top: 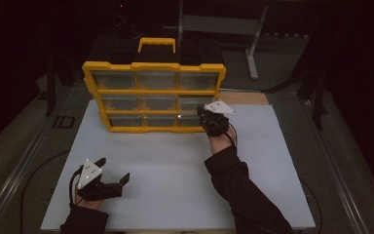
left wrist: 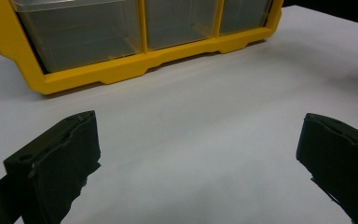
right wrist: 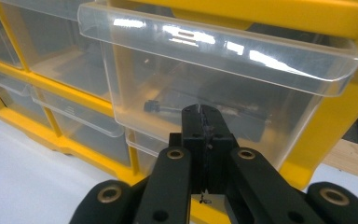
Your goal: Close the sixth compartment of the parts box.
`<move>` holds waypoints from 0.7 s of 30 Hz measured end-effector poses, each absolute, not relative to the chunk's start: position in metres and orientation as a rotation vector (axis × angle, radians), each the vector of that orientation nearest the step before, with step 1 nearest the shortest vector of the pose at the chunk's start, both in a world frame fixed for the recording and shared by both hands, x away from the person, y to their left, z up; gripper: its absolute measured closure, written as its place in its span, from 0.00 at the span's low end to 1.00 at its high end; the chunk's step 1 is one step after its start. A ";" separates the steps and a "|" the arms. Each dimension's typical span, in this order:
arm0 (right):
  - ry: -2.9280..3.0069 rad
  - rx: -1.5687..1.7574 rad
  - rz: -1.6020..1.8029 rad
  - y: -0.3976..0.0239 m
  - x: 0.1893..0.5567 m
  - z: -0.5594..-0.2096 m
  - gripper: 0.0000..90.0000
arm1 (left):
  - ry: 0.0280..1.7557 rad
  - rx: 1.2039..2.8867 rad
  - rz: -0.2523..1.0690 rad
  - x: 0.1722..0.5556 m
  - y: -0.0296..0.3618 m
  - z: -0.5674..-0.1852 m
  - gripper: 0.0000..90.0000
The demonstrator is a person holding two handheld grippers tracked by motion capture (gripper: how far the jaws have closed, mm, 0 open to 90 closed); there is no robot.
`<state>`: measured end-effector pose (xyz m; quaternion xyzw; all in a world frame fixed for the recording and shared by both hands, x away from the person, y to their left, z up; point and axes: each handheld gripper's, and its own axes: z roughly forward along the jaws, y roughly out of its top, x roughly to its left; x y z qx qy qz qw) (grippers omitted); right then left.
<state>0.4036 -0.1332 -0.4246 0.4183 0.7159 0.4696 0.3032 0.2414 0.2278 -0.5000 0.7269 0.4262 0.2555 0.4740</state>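
The drawer (right wrist: 205,93), clear plastic, sits in the right column of the yellow cabinet (top: 153,92) standing at the back of my white tabletop (top: 175,180). My right tool (right wrist: 204,122) has its jaws pressed together, tips at the drawer's front, nothing between them. My left tool (top: 112,170) rests near the front edge, jaws wide apart and empty.

Organizer frame (top: 126,66) yellow plastic; drawer (right wrist: 205,84) clear glossy plastic (glare streaks); table (top: 175,165) matt white.
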 end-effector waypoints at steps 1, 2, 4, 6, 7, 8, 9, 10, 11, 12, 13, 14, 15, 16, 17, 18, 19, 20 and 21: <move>1.897 1.107 1.242 -0.133 0.404 -0.425 1.00 | 1.043 1.778 0.623 0.241 0.228 -0.500 0.00; 1.898 1.106 1.242 -0.133 0.405 -0.425 1.00 | 1.044 1.778 0.625 0.241 0.228 -0.500 0.00; 1.899 1.104 1.239 -0.132 0.406 -0.424 1.00 | 1.044 1.773 0.623 0.241 0.228 -0.500 0.00; 1.900 1.104 1.237 -0.132 0.406 -0.424 1.00 | 1.044 1.773 0.627 0.241 0.229 -0.499 0.00; 1.901 1.102 1.233 -0.132 0.407 -0.424 1.00 | 1.044 1.772 0.625 0.241 0.229 -0.499 0.00; 1.900 1.101 1.231 -0.132 0.408 -0.424 1.00 | 1.045 1.772 0.624 0.241 0.229 -0.500 0.00; 1.900 1.103 1.230 -0.132 0.409 -0.424 1.00 | 1.046 1.773 0.623 0.241 0.229 -0.500 0.00; 1.901 1.105 1.232 -0.131 0.409 -0.424 1.00 | 1.045 1.775 0.623 0.241 0.228 -0.500 0.00; 1.901 1.104 1.229 -0.132 0.410 -0.425 1.00 | 1.045 1.774 0.623 0.241 0.228 -0.500 0.00; 1.902 1.104 1.228 -0.132 0.411 -0.425 1.00 | 1.045 1.773 0.623 0.241 0.228 -0.500 0.00; 1.903 1.105 1.223 -0.132 0.411 -0.426 1.00 | 1.044 1.774 0.624 0.241 0.228 -0.500 0.00; 1.902 1.110 1.223 -0.132 0.412 -0.426 1.00 | 1.043 1.773 0.624 0.241 0.228 -0.500 0.00; 1.902 1.110 1.220 -0.132 0.413 -0.427 1.00 | 1.044 1.772 0.622 0.241 0.228 -0.500 0.00; 1.902 1.113 1.218 -0.132 0.414 -0.427 1.00 | 1.046 1.773 0.621 0.241 0.228 -0.500 0.00; 1.901 1.114 1.217 -0.132 0.414 -0.427 1.00 | 1.046 1.772 0.622 0.241 0.228 -0.500 0.00; 1.903 1.117 1.214 -0.132 0.415 -0.427 1.00 | 1.046 1.772 0.621 0.241 0.228 -0.500 0.00; 1.903 1.116 1.212 -0.132 0.416 -0.428 1.00 | 1.045 1.772 0.622 0.241 0.228 -0.500 0.00; 1.903 1.118 1.207 -0.132 0.417 -0.428 1.00 | 1.043 1.773 0.625 0.241 0.228 -0.499 0.00; 1.905 1.119 1.204 -0.132 0.418 -0.427 1.00 | 1.043 1.772 0.624 0.241 0.228 -0.499 0.00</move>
